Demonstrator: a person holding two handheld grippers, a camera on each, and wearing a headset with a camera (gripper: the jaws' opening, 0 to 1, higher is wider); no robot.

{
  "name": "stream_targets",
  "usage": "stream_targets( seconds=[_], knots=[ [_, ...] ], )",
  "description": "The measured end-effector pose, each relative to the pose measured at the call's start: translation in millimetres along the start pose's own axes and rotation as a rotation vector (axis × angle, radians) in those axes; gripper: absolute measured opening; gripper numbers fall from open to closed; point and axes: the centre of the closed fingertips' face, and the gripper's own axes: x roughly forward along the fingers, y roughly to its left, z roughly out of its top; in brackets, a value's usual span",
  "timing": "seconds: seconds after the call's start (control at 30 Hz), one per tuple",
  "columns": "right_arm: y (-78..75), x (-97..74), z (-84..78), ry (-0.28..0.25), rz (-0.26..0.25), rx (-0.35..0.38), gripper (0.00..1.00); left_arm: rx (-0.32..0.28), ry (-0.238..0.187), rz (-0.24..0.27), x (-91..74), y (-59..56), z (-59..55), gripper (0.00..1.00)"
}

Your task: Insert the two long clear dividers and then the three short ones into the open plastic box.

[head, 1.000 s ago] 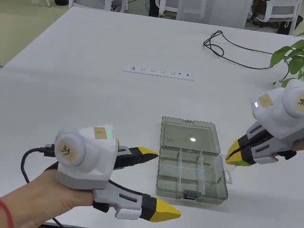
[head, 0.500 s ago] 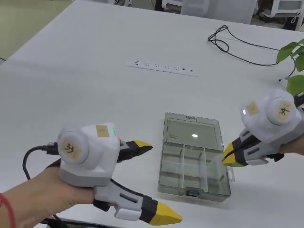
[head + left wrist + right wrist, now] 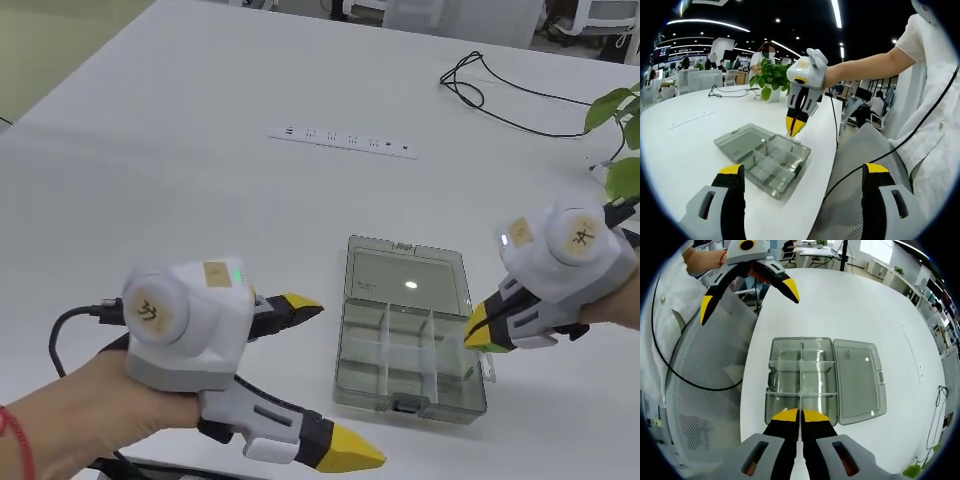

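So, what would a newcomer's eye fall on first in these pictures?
Most likely the open plastic box, smoky clear, with its lid laid flat, near the front edge of the white table. The right tool, jaws shut, has its yellow tips at the box's right edge, while the left tool is held wide open to the box's left.
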Motion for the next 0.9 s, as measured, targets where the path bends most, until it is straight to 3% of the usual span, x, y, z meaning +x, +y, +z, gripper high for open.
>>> stream_targets(
  seconds=[0.27,0.9],
  knots=[
    [-0.1,2.5,-3.5,-0.023,0.018,0.041,0.02,-0.003,-0.002,0.0,0.1,-1.0,0.3,1.0],
    [-4.3,13.8,-9.7,-0.077,-0.021,-0.024,0.02,-0.004,-0.001,-0.006,1.4,-1.3,0.7,0.99]
  ],
)
